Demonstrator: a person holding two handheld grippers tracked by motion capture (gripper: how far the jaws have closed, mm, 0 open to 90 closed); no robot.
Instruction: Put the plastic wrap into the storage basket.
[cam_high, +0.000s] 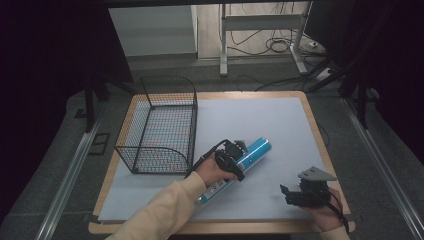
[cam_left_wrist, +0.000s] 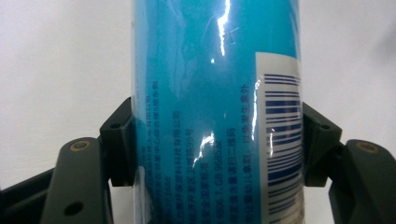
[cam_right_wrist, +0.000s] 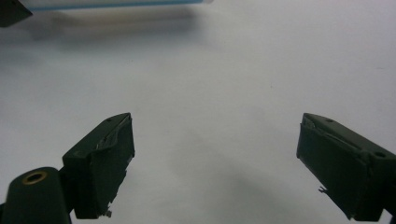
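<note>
Two grippers, one blue tube (cam_left_wrist: 215, 112).
Left gripper (cam_left_wrist: 217, 140) clamps the tube crosswise, its barcode legible there; right gripper (cam_right_wrist: 215, 163) gapes empty, tube beyond its jaws.

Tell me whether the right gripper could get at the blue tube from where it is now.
Probably yes: the right gripper is open, holds nothing, and only bare white mat lies between it and the blue tube, though the left gripper already clamps its middle.

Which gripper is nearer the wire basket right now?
Left. The left gripper, clamped on the blue tube, sits just right of the wire basket; the right gripper hovers open near the table's right front corner.
</note>
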